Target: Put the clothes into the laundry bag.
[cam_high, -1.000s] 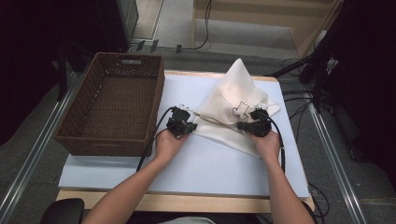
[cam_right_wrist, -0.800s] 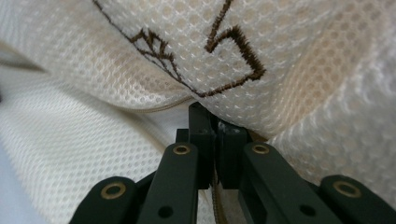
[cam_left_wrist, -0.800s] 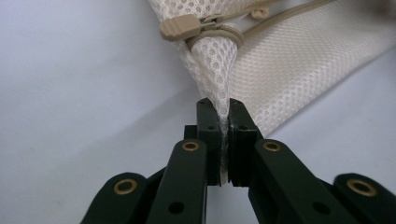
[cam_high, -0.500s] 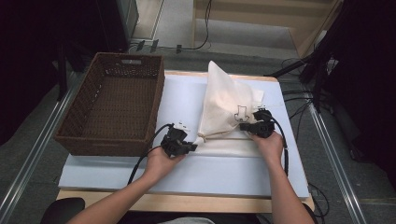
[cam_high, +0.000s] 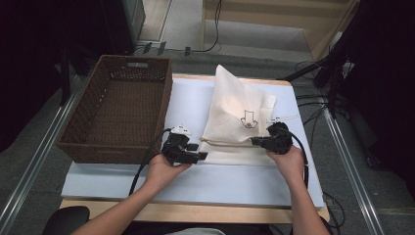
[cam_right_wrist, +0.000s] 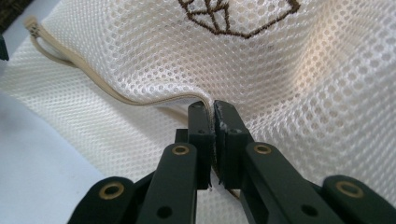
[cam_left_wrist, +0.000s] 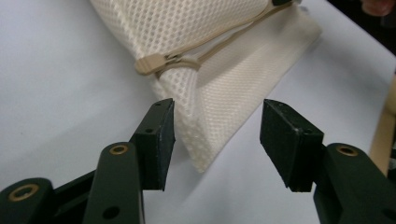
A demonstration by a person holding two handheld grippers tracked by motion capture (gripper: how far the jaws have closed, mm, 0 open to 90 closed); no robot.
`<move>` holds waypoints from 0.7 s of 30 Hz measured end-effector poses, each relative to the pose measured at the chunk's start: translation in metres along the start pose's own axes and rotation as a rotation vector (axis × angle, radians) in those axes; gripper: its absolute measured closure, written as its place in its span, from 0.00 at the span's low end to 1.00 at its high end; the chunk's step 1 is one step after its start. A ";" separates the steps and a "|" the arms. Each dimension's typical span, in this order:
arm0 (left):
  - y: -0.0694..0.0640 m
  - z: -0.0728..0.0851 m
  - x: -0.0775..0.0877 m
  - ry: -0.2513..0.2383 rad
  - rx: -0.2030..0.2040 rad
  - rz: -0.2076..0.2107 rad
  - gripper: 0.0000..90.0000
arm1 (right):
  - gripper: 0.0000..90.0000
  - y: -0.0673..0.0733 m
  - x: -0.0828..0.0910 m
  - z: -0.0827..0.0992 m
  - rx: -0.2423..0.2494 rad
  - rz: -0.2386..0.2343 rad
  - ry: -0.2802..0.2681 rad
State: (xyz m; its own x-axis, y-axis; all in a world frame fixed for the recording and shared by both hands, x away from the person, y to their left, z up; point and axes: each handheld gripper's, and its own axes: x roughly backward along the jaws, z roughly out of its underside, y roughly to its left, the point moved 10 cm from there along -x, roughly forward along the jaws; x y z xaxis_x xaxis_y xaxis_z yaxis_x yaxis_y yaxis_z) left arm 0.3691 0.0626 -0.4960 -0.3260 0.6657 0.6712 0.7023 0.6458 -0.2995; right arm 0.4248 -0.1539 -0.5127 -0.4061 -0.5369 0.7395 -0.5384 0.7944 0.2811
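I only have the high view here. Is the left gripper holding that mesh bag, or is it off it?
Observer: It is off it. In the left gripper view the left gripper has its jaws apart, having just been opening, with the corner of the mesh bag lying between them, untouched.
Operator: And the right one?
Observer: The right gripper is shut on the bag's tan-corded edge.
Operator: Is the bag's zip closed?
Observer: The zipper pull sits at the bag's near end; I cannot tell whether it is closed.
Operator: Anything printed on it?
Observer: A brown line drawing, seen close up by the right gripper view.
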 end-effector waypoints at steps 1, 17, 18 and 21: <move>-0.002 -0.001 0.002 -0.004 0.001 0.009 0.49 | 0.96 0.001 0.001 0.001 -0.005 -0.001 -0.001; -0.013 -0.007 0.014 -0.007 -0.018 0.087 0.42 | 0.54 0.017 0.033 -0.009 0.133 -0.017 -0.140; -0.012 -0.007 0.016 -0.006 -0.022 0.084 0.41 | 0.53 0.014 0.039 -0.012 0.131 -0.017 -0.165; -0.010 -0.005 0.017 0.010 -0.034 0.084 0.41 | 0.52 0.008 0.043 -0.011 0.134 -0.011 -0.173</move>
State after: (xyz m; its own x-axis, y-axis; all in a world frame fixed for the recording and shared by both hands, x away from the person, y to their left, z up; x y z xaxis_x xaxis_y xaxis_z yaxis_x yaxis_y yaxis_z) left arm 0.3594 0.0657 -0.4783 -0.2584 0.7132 0.6516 0.7484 0.5743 -0.3319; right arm 0.4112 -0.1680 -0.4720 -0.5141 -0.5956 0.6172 -0.6321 0.7495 0.1967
